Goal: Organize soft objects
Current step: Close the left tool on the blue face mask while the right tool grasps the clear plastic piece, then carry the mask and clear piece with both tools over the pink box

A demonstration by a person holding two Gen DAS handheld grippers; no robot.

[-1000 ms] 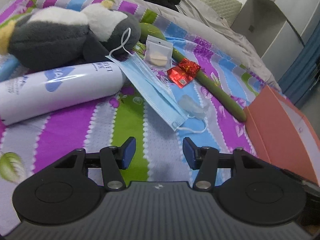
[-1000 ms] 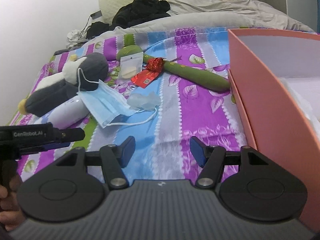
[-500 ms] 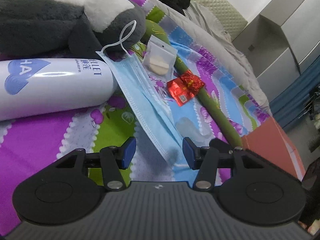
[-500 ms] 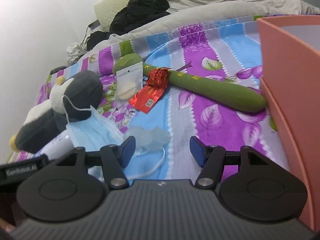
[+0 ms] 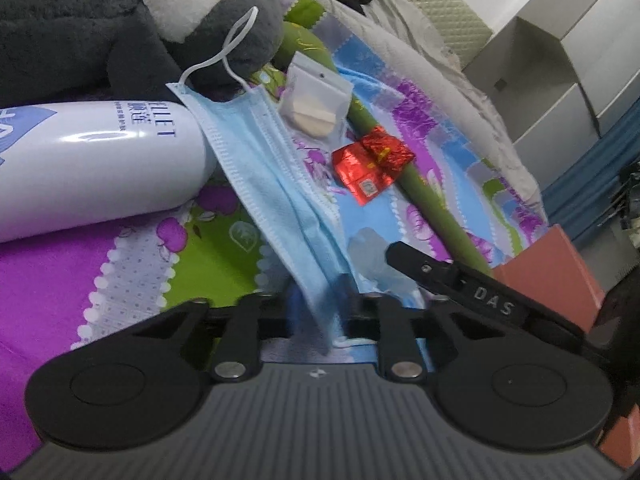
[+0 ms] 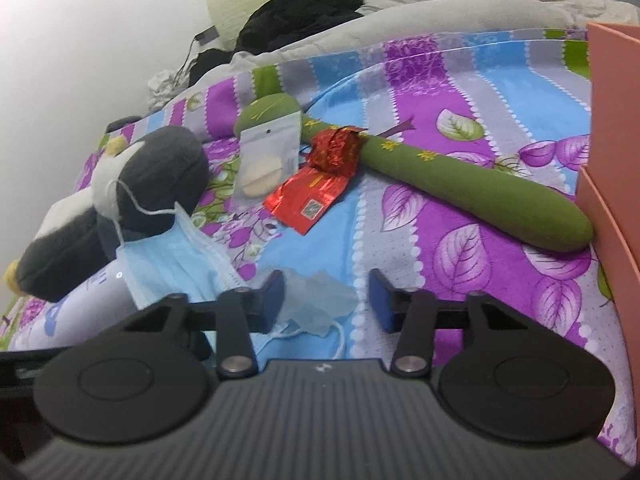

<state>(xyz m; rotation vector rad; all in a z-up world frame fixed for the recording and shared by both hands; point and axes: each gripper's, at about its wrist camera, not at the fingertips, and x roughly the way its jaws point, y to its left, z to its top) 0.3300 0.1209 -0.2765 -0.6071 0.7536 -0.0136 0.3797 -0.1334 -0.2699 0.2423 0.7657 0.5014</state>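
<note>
A blue face mask [image 5: 272, 184] lies on the striped bedspread, one end resting against a white bottle [image 5: 92, 160] and a grey-and-white plush penguin [image 5: 100, 28]. My left gripper [image 5: 318, 300] is open, and the mask's near end lies between its jaws. A crumpled clear plastic glove [image 6: 320, 300] lies between the open jaws of my right gripper [image 6: 326, 300]. The mask also shows in the right wrist view [image 6: 172, 264], left of the glove. A long green plush [image 6: 460, 188] stretches toward the pink box [image 6: 612, 160].
A sachet with a beige puff [image 6: 266, 160] and red foil wrappers [image 6: 316, 196] lie by the green plush. Black clothes [image 6: 304, 12] and a grey quilt [image 6: 460, 12] fill the head of the bed. A white cabinet [image 5: 560, 60] stands beyond.
Both grippers have moved forward and down. The mask's end now lies between the left jaws and the glove between the right jaws. The right gripper's body has come into the left wrist view.
</note>
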